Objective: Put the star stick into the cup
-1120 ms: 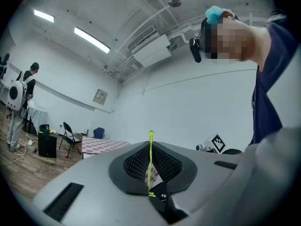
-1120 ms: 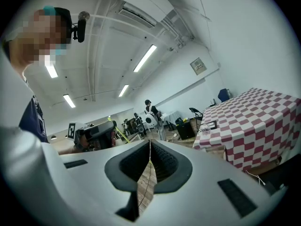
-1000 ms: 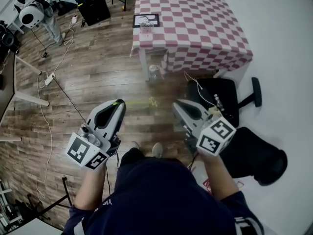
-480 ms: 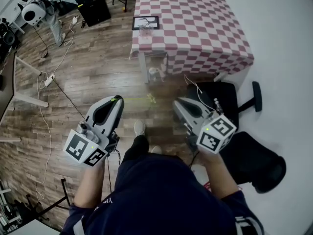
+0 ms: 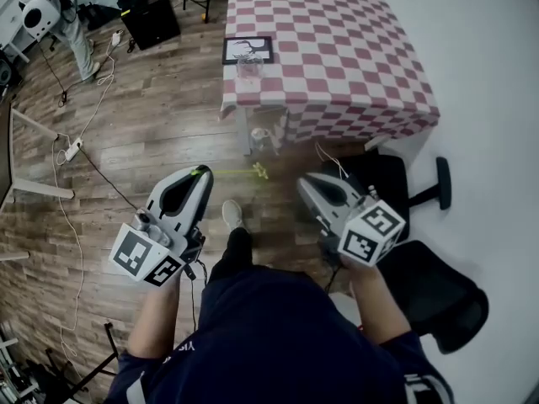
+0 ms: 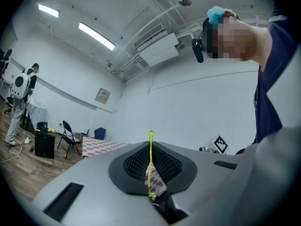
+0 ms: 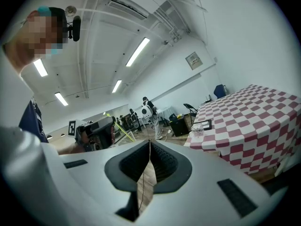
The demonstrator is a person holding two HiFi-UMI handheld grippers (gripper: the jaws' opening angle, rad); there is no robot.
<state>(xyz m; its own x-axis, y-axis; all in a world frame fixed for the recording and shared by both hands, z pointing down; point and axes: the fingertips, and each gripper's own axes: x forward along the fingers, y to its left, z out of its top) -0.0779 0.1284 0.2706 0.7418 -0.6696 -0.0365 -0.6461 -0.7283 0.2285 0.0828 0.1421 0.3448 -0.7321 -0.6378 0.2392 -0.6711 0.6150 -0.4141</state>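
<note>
My left gripper (image 5: 202,173) is shut on a thin yellow-green star stick (image 5: 240,172). The stick pokes out sideways to the right, its star end (image 5: 262,172) over the wooden floor. In the left gripper view the stick (image 6: 150,161) stands pinched between the closed jaws (image 6: 150,142). A clear cup (image 5: 248,64) stands near the left front corner of the red-checked table (image 5: 337,49), well ahead of both grippers. My right gripper (image 5: 305,180) is shut with nothing in it; its view shows the cup (image 7: 197,130) and the left gripper (image 7: 96,128) with the stick.
A black-framed picture (image 5: 249,49) lies behind the cup. A black office chair (image 5: 383,175) stands at the table's right front. Cables (image 5: 80,146) trail over the floor at left. A black case (image 5: 152,15) and a person with a white backpack (image 5: 42,11) are at the far left.
The table has come nearer and lower in the head view. A foot has stepped forward between the grippers. Both grippers hold their pose, the stick still gripped.
</note>
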